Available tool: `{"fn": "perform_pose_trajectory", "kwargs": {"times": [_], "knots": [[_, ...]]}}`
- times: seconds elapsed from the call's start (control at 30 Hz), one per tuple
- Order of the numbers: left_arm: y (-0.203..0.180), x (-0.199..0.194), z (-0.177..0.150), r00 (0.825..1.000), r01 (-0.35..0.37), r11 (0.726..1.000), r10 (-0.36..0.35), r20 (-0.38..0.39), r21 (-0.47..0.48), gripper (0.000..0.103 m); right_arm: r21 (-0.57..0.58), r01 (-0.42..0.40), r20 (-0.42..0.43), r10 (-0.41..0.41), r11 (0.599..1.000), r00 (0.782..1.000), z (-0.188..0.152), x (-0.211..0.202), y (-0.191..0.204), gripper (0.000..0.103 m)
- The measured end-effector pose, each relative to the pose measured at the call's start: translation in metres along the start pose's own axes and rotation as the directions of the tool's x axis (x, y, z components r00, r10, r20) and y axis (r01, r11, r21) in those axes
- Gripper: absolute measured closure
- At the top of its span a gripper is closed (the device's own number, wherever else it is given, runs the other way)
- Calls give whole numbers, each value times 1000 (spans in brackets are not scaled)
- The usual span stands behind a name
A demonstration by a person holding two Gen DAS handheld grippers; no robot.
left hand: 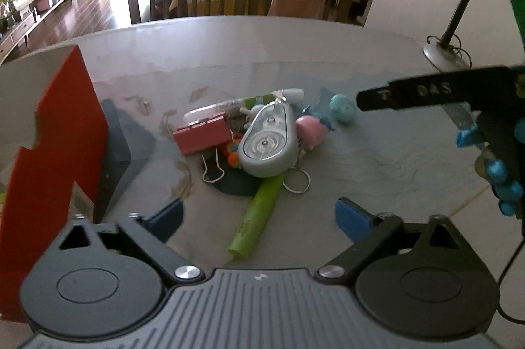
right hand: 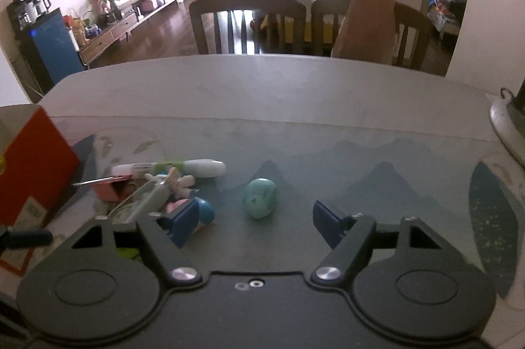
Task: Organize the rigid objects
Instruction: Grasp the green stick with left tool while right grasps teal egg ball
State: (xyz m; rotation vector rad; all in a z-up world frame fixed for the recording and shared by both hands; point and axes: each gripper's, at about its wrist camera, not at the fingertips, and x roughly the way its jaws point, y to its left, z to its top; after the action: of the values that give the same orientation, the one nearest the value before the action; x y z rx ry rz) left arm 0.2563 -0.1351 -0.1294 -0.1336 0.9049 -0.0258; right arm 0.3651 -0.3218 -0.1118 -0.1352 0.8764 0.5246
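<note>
Grey-blue table mat (left hand: 377, 152) carries a small heap of clutter near its middle. Heap contents, left wrist view: grey teardrop-shaped gadget (left hand: 267, 144) with key ring on top, red binder clip (left hand: 203, 135) touching its left side, white marker (left hand: 242, 104) behind, green tube (left hand: 257, 216) poking out toward the camera, pink round toy (left hand: 310, 129) on the right. Teal egg-shaped toy (right hand: 260, 198) sits alone, just beside the heap. Red box (left hand: 62, 152) stands at the mat's left edge, likely the drop-off, though its inside is hidden.

Left gripper (left hand: 259, 217): jaws wide apart, nothing between the pads, hanging over the near end of the green tube. Right gripper (right hand: 254, 226): jaws apart too, empty, with the teal egg lying ahead between the finger lines; its left pad overlaps the blue-and-pink toy (right hand: 203, 213) in view, contact not certain.

Step in hand, by my reading: approach for a first pick.

Advice:
- Right takes the egg; it is isolated. Centre it, close across the narrow width, low on the body; a rounded shell may squirt out.
- Shift right a little to keep the left pad clear of the heap.
- Left should grip the tube across its axis, then draw it out along its length so the gadget resting on it does not tumble.
</note>
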Motion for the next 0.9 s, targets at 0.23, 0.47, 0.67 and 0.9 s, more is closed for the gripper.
{"fn": "perform_pose_trajectory", "kwargs": {"times": [0.23,0.47,0.67,0.9], "knots": [[-2,18,0,999,-13,1000,14,-34,18,27,25,13,-60,-12,1000,998,7,34,-6,39],[-5,28,0,999,-14,999,16,-50,42,47,52,23,-93,-18,998,996,5,49,-8,53],[-16,32,-1,997,-47,992,55,-62,118,70,49,25,-108,-20,998,994,3,54,-7,61],[-17,34,0,997,-36,992,45,-70,117,87,27,27,-105,-24,999,994,3,54,-3,73]]}}
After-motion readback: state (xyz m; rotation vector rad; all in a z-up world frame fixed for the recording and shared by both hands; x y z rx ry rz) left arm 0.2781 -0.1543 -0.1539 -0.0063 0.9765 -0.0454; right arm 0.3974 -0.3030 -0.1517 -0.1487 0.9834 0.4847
